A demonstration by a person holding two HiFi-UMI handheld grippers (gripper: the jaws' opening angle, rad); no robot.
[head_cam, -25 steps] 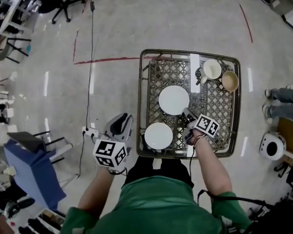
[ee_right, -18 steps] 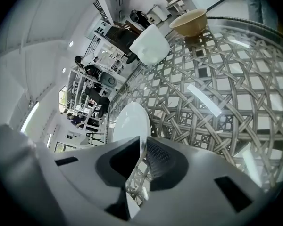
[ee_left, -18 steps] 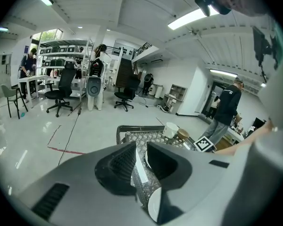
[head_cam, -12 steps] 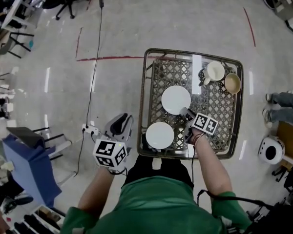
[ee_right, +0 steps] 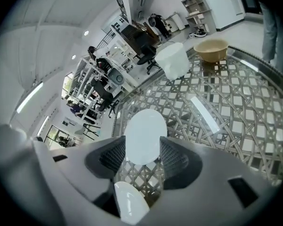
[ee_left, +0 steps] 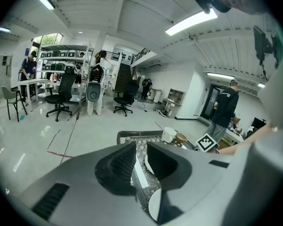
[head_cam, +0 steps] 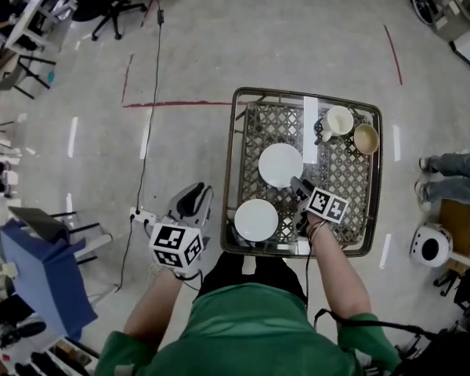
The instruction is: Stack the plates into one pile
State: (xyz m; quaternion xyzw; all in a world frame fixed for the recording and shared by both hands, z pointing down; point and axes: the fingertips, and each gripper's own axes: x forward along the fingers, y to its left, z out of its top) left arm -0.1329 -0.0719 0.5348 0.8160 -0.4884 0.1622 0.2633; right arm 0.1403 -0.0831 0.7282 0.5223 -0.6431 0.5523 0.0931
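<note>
Since a second ago the right tongs (head_cam: pixel 298 184) have just been opening. Their jaws were pinched close together at the rim of the far plate (head_cam: pixel 280 165) and now stand spread wide. That plate lies flat on the surface (head_cam: pixel 352 188), in the same place as before. In the right gripper view the near edge of the far plate (ee_right: pixel 142 134) shows between the two jaws of the right tongs (ee_right: pixel 143 150), and neither pad presses on it, so it is released. In the head view these tongs sit at the plate's 5 o'clock edge, angled downward.

A near plate (head_cam: pixel 256 220) lies at about 7 o'clock from the far one, close to it but apart, by the edge of the surface nearest the person. It has not shifted either. In the right gripper view this near plate (ee_right: pixel 129 202) shows low, beneath the jaws.

A white mug (head_cam: pixel 338 121) and a tan bowl (head_cam: pixel 366 139) stand side by side toward the 1 o'clock corner, the bowl at the mug's 4 o'clock.

Off the surface, at about 9 o'clock from the near plate, the left tongs (head_cam: pixel 196 191) hang over the floor (head_cam: pixel 188 61). In the left gripper view the left tongs (ee_left: pixel 140 160) show only a narrow gap between the jaws, with nothing gripped.
</note>
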